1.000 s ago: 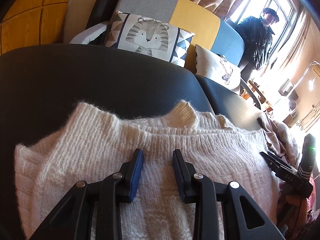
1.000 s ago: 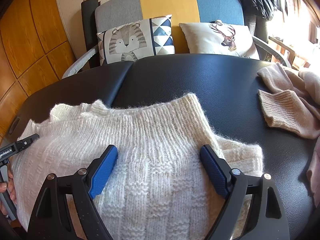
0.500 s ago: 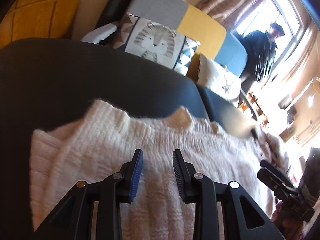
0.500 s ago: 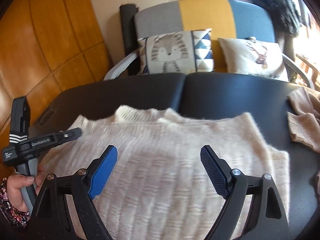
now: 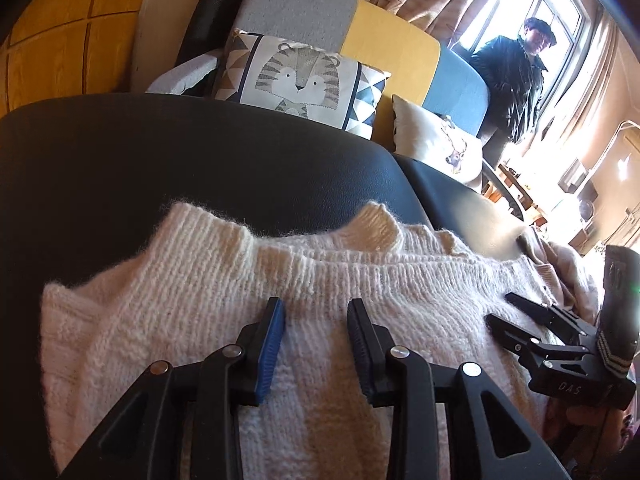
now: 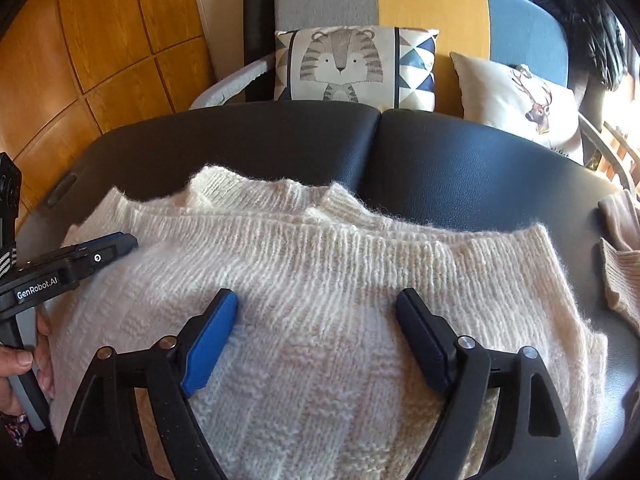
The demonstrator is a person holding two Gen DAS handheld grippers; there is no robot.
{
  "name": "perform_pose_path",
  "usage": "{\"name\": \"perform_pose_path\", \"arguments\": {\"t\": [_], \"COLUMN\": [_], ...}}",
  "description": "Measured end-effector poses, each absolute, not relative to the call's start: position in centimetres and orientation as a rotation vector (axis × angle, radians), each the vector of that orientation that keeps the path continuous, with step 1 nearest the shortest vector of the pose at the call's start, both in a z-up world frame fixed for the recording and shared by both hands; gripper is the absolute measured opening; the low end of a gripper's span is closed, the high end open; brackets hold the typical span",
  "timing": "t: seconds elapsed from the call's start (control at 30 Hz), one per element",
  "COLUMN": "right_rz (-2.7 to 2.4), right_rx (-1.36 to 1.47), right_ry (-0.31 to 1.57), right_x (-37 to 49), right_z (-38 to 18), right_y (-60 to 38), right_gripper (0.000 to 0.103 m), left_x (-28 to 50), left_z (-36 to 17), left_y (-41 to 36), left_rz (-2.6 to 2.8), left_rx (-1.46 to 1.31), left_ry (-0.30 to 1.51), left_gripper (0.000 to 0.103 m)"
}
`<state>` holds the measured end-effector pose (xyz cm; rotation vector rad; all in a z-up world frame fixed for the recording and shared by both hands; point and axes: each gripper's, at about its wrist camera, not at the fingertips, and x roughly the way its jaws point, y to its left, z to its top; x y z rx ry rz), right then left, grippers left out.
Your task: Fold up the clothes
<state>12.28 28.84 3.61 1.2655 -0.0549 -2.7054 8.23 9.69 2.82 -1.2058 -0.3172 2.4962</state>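
The cream knit sweater (image 6: 320, 300) lies spread across the black padded tabletop (image 6: 460, 160), its ribbed band running across the middle and the layers beneath peeking out past it, so it looks partly folded over on itself. The right tongs (image 6: 316, 340) hover over the middle of the knit with a wide gap between the blue pads, and they are closing a little; wool shows between them but neither pad presses on it, so nothing is gripped. My guess is they are lining up for a fresh hold. The left tongs (image 5: 316, 336) stand narrowly parted over the ribbing, no fold pinched that I can see, placed at the sweater's left part as if to steady that side. A pinkish garment (image 6: 620, 272) waits off to the right, clear of the sweater, likely next in line. Behind the tabletop sit a tiger cushion (image 6: 352, 64) and a deer cushion (image 6: 520, 100).
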Motion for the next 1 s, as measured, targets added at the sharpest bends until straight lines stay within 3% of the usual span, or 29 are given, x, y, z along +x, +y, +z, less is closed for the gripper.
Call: {"name": "perform_pose_path", "arguments": {"t": [0.27, 0.43, 0.77, 1.0], "right_rz": [-2.702, -2.711, -2.687, -2.722], "right_rx": [1.251, 1.245, 1.261, 1.18], "right_ry": [-0.07, -0.067, -0.075, -0.145], "right_x": [12.3, 12.3, 11.9, 13.6], "right_z": [3.6, 3.6, 3.8, 8.0], "right_y": [28.8, 28.8, 29.2, 29.9], "right_gripper": [0.085, 0.085, 0.088, 0.088], "left_x": [8.6, 8.9, 8.4, 8.7], "left_z": [4.2, 5.5, 3.7, 3.6], "left_y": [10.4, 11.5, 12.9, 12.8], "left_rz": [2.559, 2.525, 2.535, 2.533], "left_rx": [-1.21, -1.169, -1.224, -1.204], "left_ry": [-0.271, -0.337, -0.203, -0.219], "left_gripper": [0.034, 0.034, 0.037, 0.037]}}
